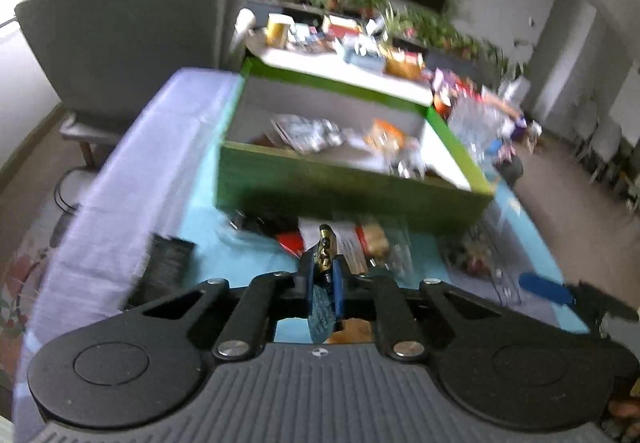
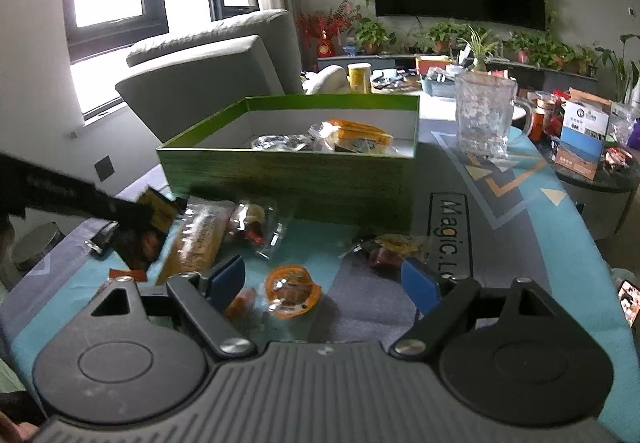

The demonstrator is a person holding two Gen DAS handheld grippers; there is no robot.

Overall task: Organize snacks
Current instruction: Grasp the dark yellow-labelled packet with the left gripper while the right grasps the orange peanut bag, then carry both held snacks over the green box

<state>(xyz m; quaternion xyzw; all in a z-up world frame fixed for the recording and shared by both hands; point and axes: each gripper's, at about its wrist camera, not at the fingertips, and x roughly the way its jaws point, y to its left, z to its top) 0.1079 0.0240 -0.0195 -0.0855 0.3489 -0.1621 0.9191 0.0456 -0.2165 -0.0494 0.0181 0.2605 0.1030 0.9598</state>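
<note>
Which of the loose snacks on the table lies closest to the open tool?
The round orange-rimmed snack cup, lying between the right tool's fingers; the other packets lie farther away, towards the green box.

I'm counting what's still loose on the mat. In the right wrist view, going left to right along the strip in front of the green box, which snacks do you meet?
Dark packet with gold print → long tan bar → clear wrapper with a red piece → round orange-rimmed cup → yellow and red wrapped sweets.
</note>
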